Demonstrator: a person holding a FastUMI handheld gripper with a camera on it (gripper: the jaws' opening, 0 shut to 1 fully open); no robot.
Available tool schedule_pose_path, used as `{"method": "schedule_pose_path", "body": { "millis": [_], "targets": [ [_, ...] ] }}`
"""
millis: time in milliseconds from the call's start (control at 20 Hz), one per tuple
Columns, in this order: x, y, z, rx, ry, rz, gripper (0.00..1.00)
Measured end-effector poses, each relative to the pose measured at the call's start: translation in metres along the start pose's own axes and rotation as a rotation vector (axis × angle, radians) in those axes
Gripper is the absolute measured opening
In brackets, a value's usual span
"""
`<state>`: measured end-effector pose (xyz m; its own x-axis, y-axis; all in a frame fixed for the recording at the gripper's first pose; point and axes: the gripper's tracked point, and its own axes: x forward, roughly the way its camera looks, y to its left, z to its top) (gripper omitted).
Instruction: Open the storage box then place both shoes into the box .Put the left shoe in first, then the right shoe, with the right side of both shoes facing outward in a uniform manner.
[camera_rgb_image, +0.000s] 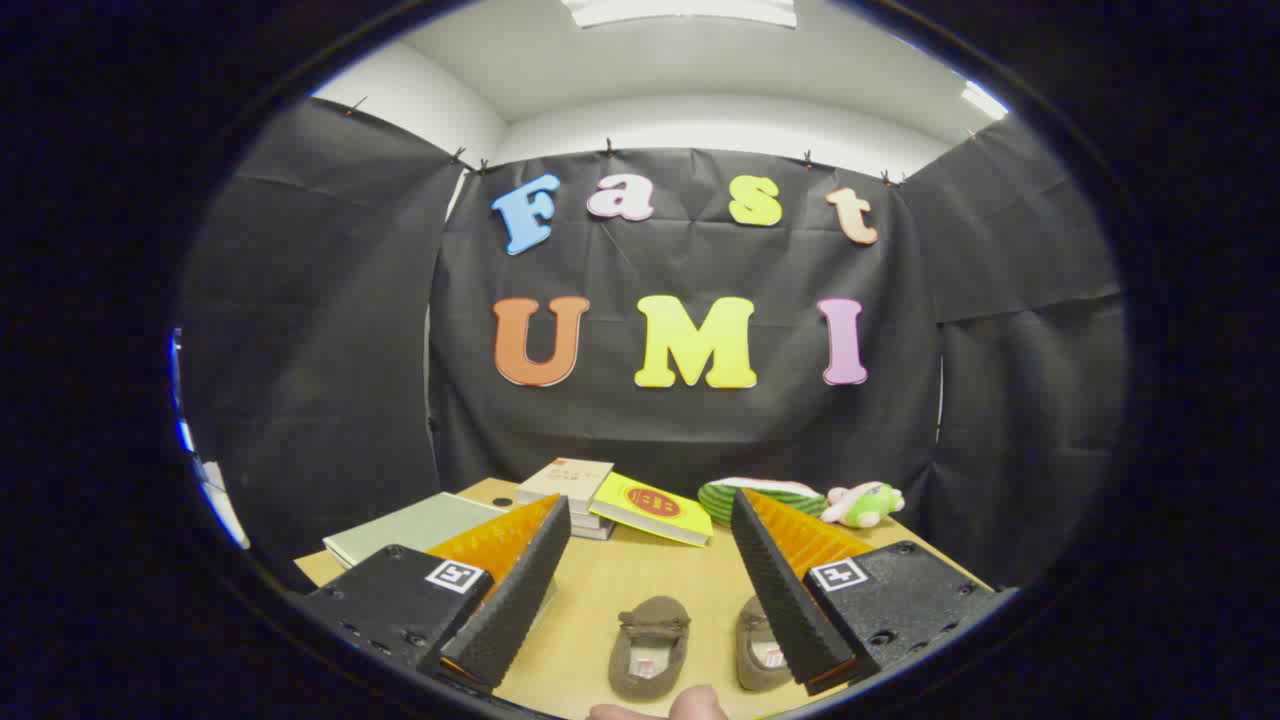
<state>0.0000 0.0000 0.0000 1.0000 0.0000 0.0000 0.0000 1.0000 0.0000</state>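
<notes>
Two small brown slip-on shoes lie side by side on the wooden table (640, 575), toes pointing away from me. One shoe (650, 645) rests in the gap between my fingers. The other shoe (760, 650) lies to its right, partly hidden behind my right finger (785, 590). My gripper (648, 503) is open wide above them with nothing held; the left finger (515, 595) stands apart from both shoes. A flat pale green case (415, 527) lies shut beyond the left finger; I cannot tell whether it is the storage box.
Stacked books (570, 485) and a yellow book (650, 508) lie at the back of the table. A green striped plush (765, 497) and a green-and-pink plush toy (865, 503) sit at the back right. A person's fingertips (690, 706) show below the shoes.
</notes>
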Motion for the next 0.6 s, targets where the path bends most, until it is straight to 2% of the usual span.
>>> {"method": "schedule_pose_path", "body": {
  "millis": [600],
  "targets": [
    [0.001, -0.016, 0.008, 0.04, -0.005, -0.022, 1.0]
  ]
}}
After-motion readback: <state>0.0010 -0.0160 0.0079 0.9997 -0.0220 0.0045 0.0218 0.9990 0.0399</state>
